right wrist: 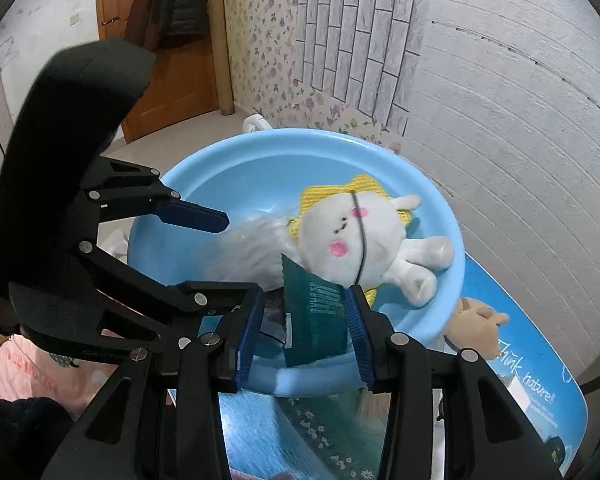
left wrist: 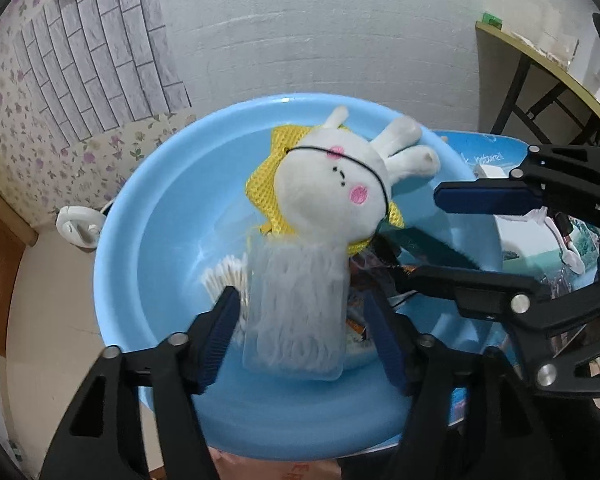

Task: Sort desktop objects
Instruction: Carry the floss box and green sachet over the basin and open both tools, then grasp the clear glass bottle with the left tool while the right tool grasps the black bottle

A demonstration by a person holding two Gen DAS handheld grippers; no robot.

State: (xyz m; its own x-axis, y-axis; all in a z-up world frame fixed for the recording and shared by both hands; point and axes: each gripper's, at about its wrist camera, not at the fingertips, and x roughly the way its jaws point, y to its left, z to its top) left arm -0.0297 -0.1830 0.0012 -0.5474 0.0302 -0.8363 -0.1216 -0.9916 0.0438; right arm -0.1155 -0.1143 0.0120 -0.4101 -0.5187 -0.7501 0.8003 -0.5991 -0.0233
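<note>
A white plush rabbit with pink cheeks, a thin black cord across its face and stubby limbs lies in a light blue plastic basin, on a yellow mesh cloth. Below it in the basin are a clear case of floss picks, blurred, and a bundle of cotton swabs. The left gripper hangs over the basin with its jaws wide either side of the case, apart from it. The right gripper has its jaws wide around a dark green packet with small, unreadable print; whether they touch it I cannot tell. A brown plush toy lies just beside the basin on a blue mat reading "Think nature!".
</note>
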